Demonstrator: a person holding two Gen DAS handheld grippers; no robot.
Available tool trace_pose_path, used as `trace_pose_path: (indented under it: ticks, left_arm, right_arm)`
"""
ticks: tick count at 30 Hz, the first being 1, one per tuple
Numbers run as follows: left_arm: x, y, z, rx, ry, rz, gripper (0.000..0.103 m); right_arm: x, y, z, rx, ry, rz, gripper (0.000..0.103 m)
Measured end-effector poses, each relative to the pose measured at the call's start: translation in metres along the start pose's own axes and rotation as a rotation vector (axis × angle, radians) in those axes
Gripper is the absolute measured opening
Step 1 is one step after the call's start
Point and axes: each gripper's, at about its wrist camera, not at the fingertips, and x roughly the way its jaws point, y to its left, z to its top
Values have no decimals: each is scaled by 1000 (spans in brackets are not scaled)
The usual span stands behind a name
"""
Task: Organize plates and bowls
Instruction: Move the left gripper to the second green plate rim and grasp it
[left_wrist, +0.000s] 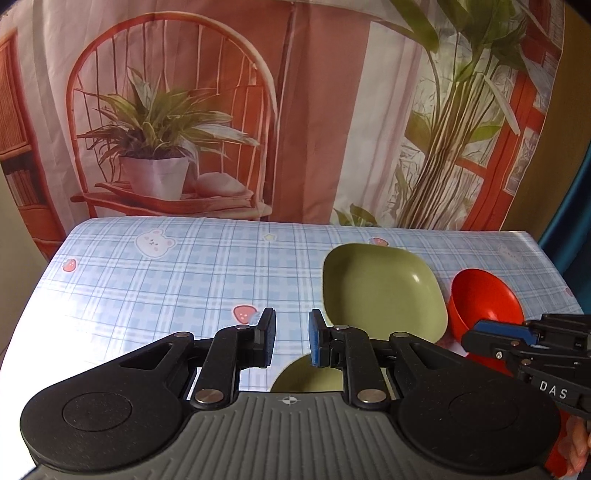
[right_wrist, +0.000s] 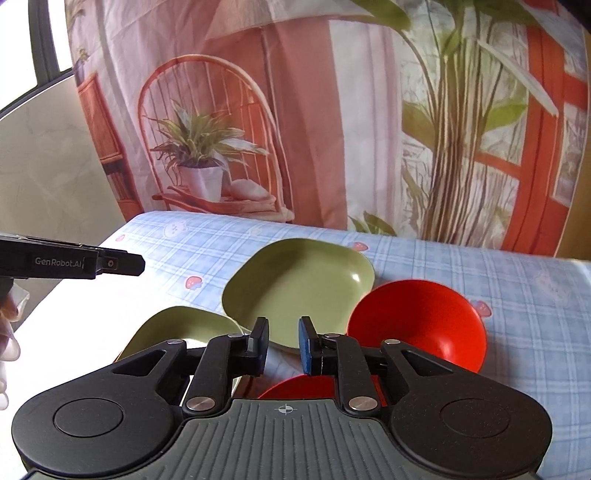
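Observation:
A green square plate (left_wrist: 380, 291) (right_wrist: 295, 284) lies on the table's right half. A second green plate (left_wrist: 306, 374) (right_wrist: 181, 328) lies nearer, partly hidden under my left gripper (left_wrist: 291, 338), which is open and empty above it. A red bowl (left_wrist: 484, 295) (right_wrist: 421, 321) stands right of the far plate. A second red bowl (right_wrist: 295, 386) shows just under my right gripper (right_wrist: 283, 345), which is open and empty. The right gripper also shows at the right edge of the left wrist view (left_wrist: 491, 334), in front of the far red bowl.
The table carries a blue plaid cloth (left_wrist: 166, 280) (right_wrist: 517, 306) with bear and strawberry prints. A printed backdrop curtain (left_wrist: 258, 110) hangs behind its far edge. The left gripper's side shows in the right wrist view (right_wrist: 74, 262).

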Motion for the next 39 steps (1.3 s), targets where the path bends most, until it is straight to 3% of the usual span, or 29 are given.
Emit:
trace_pose_path:
  ticks: [8, 17, 19, 29, 34, 39]
  left_arm:
    - [60, -9, 7, -41, 88, -33, 20]
    - [93, -8, 3, -52, 143, -55, 20]
    - [97, -6, 3, -66, 145, -63, 25]
    - [110, -8, 0, -67, 169, -94, 25]
    - [108, -6, 1, -54, 152, -70, 13]
    - [106, -3, 1, -66, 149, -53, 13]
  right_arm:
    - [26, -19, -6, 88, 67, -1, 17]
    - [49, -38, 1, 156, 111, -52, 17]
    - [52, -39, 1, 160, 107, -63, 17]
    - [62, -33, 7, 152, 113, -93, 19]
    - [60, -30, 7, 138, 124, -103, 25]
    - [61, -32, 8, 148, 120, -98, 25]
